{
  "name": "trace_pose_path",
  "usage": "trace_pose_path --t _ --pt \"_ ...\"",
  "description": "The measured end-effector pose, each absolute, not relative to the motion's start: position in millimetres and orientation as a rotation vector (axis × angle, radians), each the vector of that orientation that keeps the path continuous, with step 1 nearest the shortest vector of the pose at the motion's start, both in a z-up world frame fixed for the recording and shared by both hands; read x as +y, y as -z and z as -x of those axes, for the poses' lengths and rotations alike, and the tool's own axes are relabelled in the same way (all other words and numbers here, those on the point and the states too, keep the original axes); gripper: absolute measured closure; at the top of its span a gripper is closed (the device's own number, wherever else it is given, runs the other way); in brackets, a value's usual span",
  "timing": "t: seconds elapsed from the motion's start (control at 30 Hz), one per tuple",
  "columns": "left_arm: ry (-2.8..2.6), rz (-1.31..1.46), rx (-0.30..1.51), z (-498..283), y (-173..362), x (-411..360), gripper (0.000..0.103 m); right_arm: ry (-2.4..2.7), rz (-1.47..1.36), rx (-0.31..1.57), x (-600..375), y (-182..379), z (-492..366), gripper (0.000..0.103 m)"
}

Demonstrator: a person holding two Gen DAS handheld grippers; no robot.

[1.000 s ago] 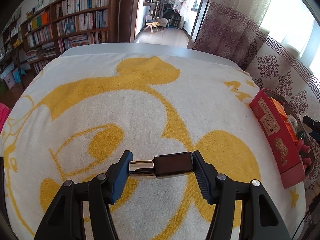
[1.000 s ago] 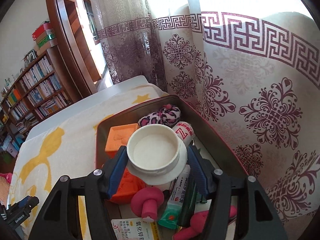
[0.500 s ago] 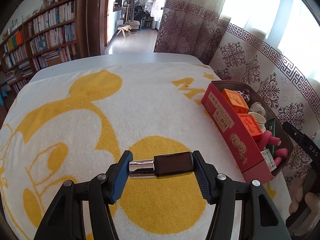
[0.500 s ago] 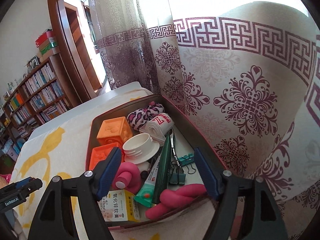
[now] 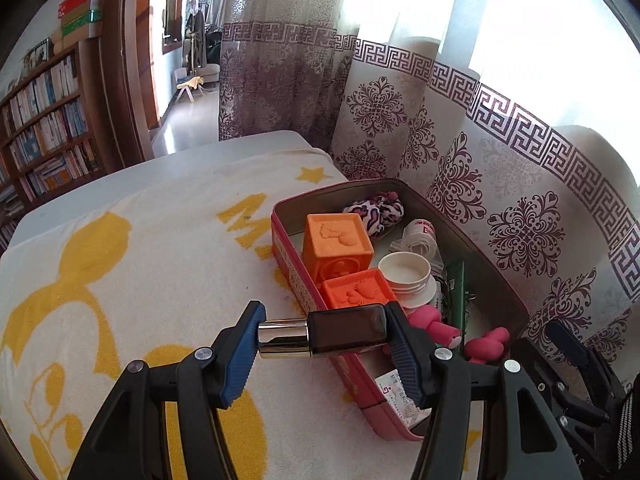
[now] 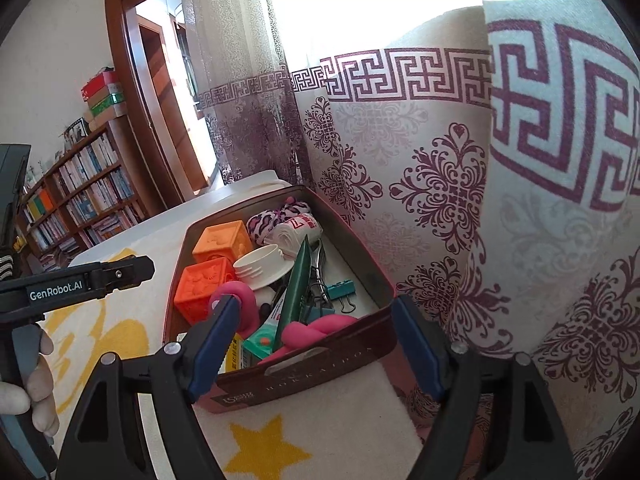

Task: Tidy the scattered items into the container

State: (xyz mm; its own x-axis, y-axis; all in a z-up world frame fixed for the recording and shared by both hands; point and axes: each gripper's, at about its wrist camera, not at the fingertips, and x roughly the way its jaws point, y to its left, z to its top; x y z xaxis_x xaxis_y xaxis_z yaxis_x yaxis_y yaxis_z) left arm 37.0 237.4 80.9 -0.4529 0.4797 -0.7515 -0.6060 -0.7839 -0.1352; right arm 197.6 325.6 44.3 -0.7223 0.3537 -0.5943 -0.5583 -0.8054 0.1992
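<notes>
My left gripper (image 5: pixel 324 336) is shut on a lipstick (image 5: pixel 344 330) with a black cap and a shiny metal base, held crosswise just above the red tin's (image 5: pixel 290 276) near left wall. In the right wrist view my right gripper (image 6: pixel 316 332) hangs just short of the tin's (image 6: pixel 304 372) near end, jaws opening, nothing gripped between them. The white lid (image 6: pixel 262 266) lies in the tin beside two orange cubes (image 6: pixel 206 282). The left gripper's finger (image 6: pixel 120 272) reaches in from the left.
The tin also holds pink toys (image 6: pixel 320 326), a green tube (image 6: pixel 298 284), binder clips (image 6: pixel 340 290), a leopard-print pouch (image 5: pixel 378 212) and a bandage roll (image 5: pixel 418 236). It rests on a white-and-yellow towel (image 5: pixel 160 248). A patterned curtain (image 6: pixel 460 200) hangs close behind and right.
My left gripper swung right with the lipstick, from the towel's middle to the tin's edge. My right gripper let go of the white lid in the tin, widened and drew back.
</notes>
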Motion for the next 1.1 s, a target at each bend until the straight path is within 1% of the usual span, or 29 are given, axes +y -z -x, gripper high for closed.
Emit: trace_pose_path --t 0.17,0.57,0.6,0.63,0.67,0.7,1.1 --pt "-2.208 1.056 0.219 -34.7 -86.7 266.0 0.041 -2.459 0.751 0.564 332.3 -34.6 -208.3 0.022" --pt "-2.133 1.052 0.192 -23.2 -86.8 299.4 0.04 -2.46 0.759 0.579 333.1 -28.6 -210.2 0.022" --pt "-2.125 1.05 0.195 -23.2 -86.4 301.2 0.039 -2.462 0.763 0.58 332.3 -27.8 -209.5 0.022" --pt "-2.127 1.051 0.197 -23.3 -86.0 302.1 0.028 -2.463 0.768 0.58 331.5 -27.0 -208.7 0.022" --pt "-2.137 1.049 0.197 -23.9 -85.7 301.6 0.014 -2.464 0.774 0.581 330.7 -26.3 -207.9 0.022" --pt "-2.152 1.038 0.192 -25.0 -85.8 299.5 0.012 -2.465 0.779 0.581 330.0 -25.8 -207.2 0.022" --pt "-2.307 0.932 0.223 -38.5 -91.9 260.5 0.012 -2.467 0.831 0.571 314.8 -21.9 -205.6 0.02"
